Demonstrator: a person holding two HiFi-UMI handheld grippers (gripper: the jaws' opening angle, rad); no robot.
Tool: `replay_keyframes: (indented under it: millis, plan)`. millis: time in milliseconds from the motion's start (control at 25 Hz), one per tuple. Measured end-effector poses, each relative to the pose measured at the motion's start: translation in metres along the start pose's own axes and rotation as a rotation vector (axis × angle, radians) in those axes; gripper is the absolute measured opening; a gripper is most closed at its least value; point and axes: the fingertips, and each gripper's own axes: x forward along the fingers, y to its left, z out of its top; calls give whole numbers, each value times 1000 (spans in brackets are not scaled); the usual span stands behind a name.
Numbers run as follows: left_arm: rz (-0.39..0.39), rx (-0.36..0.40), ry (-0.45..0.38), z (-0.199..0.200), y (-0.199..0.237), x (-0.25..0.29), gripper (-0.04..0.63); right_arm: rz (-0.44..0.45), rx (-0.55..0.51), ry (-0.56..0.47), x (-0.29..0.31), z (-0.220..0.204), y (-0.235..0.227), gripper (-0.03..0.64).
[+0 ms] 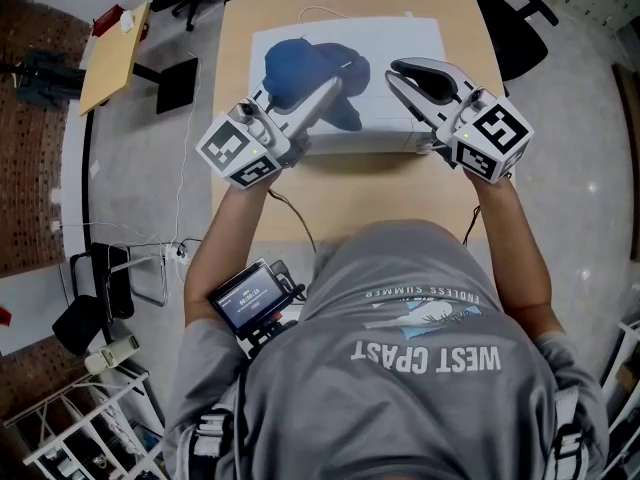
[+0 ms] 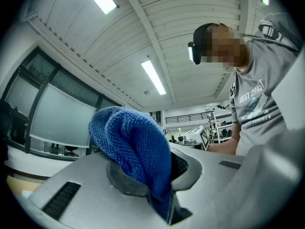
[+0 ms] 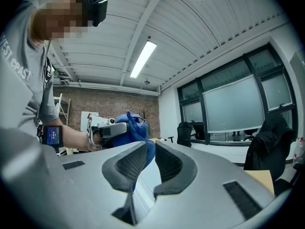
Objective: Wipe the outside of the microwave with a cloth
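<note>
Head view only caught the white top of the microwave, far on the table; its front was hidden. Blue cloth sat bunched on its left part, pinched tight in the left gripper. Right gripper hung just right of it, jaws nearly together, empty. Shirt read "ENDLESS SUMMER".

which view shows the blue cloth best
Left gripper view: the blue cloth is close up, clamped in the left gripper. Head view shows it bunched over the microwave, partly hidden. Right gripper view shows it small, beyond the jaws.
</note>
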Motion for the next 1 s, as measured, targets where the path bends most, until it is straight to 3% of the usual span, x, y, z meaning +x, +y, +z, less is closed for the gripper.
replay_keyframes:
  millis: [1000]
  plan:
    - [22, -20, -1, -3, 3, -1, 66, 26, -30, 76, 2, -13, 3, 54]
